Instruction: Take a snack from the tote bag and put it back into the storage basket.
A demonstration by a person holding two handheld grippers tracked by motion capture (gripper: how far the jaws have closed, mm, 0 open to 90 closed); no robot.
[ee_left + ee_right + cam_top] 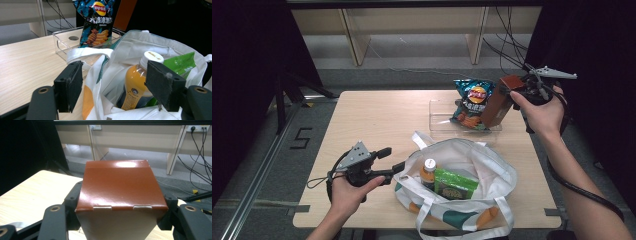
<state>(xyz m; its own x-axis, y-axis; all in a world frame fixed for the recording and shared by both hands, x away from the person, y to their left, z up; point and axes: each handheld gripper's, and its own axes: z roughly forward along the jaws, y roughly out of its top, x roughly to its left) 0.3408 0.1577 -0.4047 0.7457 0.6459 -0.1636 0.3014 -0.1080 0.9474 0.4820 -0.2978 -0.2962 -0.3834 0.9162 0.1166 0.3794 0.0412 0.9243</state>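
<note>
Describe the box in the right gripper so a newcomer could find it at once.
Look past the tote bag to the table's far right corner. There the right gripper holds the box beside the chip bag. It alone is plain glossy red-brown.

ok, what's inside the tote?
In the tote: an orange drink bottle with a white cap, standing up, and a green packet beside it. The bag's folds cover whatever lies lower down.
</note>
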